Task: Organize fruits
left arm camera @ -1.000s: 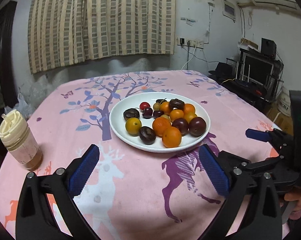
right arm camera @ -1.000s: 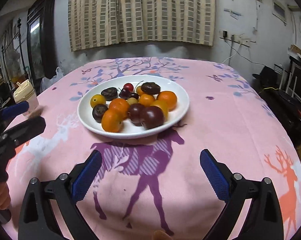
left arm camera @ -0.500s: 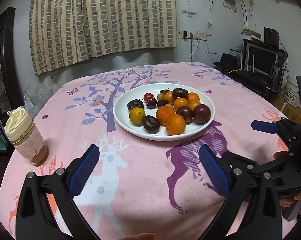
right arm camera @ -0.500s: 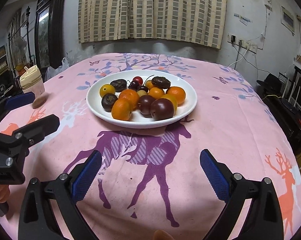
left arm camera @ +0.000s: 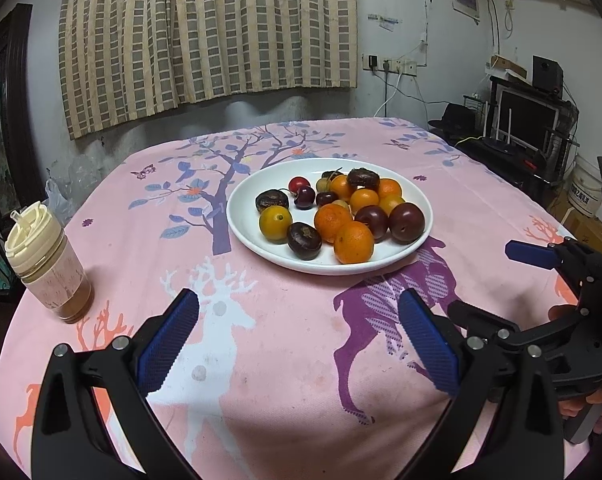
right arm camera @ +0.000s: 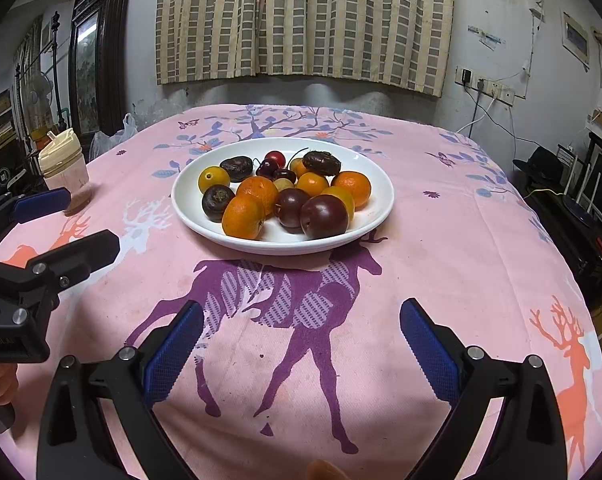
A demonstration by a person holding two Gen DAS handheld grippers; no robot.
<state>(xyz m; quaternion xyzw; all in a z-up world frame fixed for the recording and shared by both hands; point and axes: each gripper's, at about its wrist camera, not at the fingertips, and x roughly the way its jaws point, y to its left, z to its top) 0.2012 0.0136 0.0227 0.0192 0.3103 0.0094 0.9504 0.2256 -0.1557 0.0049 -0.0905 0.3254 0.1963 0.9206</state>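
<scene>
A white plate [left arm camera: 245,216] [right arm camera: 377,208] sits mid-table and holds several mixed fruits: oranges [left arm camera: 353,242] [right arm camera: 243,217], dark plums [left arm camera: 406,223] [right arm camera: 324,217], cherries [left arm camera: 300,183] [right arm camera: 275,157] and a yellow fruit [left arm camera: 276,219] [right arm camera: 214,179]. My left gripper [left arm camera: 299,338] is open and empty, above the cloth in front of the plate. My right gripper [right arm camera: 301,342] is open and empty, also short of the plate. Each gripper shows in the other's view: the right one [left arm camera: 501,280] and the left one [right arm camera: 61,220].
A jar with a cream lid [left arm camera: 47,264] [right arm camera: 67,170] stands on the table's left side. The table has a pink cloth with deer and tree prints [left arm camera: 301,360]. Shelves and electronics [left arm camera: 529,120] stand off the right edge.
Both grippers have tilted up and drawn slightly back, so the plate sits lower and nearer the middle of both views. Both stay open and empty. The fruits have not moved.
</scene>
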